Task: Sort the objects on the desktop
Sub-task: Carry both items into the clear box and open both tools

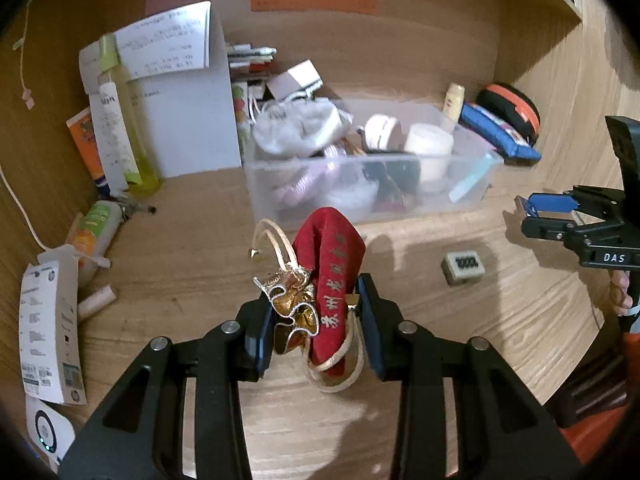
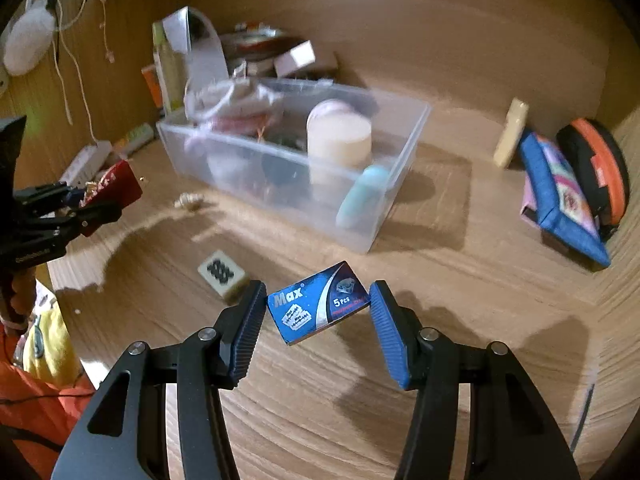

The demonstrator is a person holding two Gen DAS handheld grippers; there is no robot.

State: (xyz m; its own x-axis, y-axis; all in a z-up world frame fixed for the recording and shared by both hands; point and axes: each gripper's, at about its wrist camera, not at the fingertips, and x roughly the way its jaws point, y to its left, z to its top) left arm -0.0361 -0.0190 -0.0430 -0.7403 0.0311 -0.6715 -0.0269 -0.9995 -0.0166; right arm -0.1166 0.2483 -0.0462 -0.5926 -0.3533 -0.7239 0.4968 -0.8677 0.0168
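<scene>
My left gripper (image 1: 316, 320) is shut on a red drawstring pouch (image 1: 334, 280) with gold trim and cream cords, lifted above the wooden desk. In the right wrist view the same pouch (image 2: 116, 188) shows at the left edge in that gripper. My right gripper (image 2: 318, 308) is shut on a small blue razor-blade box (image 2: 318, 304), held by its two ends above the desk; that blue box (image 1: 550, 206) appears at the right in the left wrist view. A clear plastic bin (image 1: 472, 176) (image 2: 400, 168) with several items inside stands just beyond both.
A mahjong tile (image 1: 464, 268) (image 2: 222, 272) lies on the desk between the grippers. Blue pouch (image 2: 560, 200) and orange-black case (image 2: 600, 164) lean at the right wall. Bottles, papers and tubes (image 1: 116, 140) crowd the left. A person's hand (image 1: 622, 294) holds the right gripper.
</scene>
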